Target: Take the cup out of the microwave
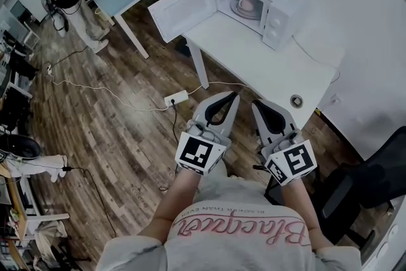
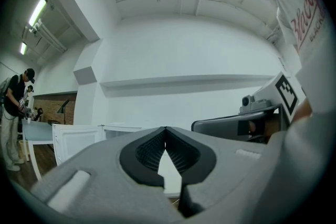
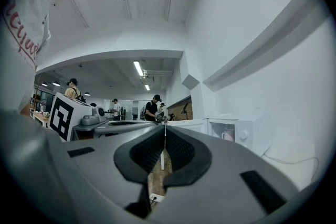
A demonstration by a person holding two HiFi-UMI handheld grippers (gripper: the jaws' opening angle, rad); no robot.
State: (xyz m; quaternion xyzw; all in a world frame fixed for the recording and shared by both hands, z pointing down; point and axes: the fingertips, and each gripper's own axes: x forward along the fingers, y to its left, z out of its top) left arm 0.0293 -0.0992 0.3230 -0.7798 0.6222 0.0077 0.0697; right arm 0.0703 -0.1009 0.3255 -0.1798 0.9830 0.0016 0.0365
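White microwave point(image 1: 279, 16): stands on a white tabletop point(image 1: 266, 66), its door point(image 1: 181, 9) swung fully open. Cup point(image 1: 246, 5): pale, inside the microwave's cavity, on the round turntable plate point(image 1: 235, 11). Left gripper point(image 1: 233, 97): jaws closed tip to tip with nothing between them, well apart from the microwave and pointing toward it. Right gripper point(image 1: 257, 105): just beside the left, likewise closed and empty. Power strip point(image 1: 176, 98): on the wood floor, on the door side of the microwave.

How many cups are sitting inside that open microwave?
1. A pale pink cup stands on the round plate inside the open microwave, at the far end of the white table. Part of the cavity is hidden, so another may be unseen.
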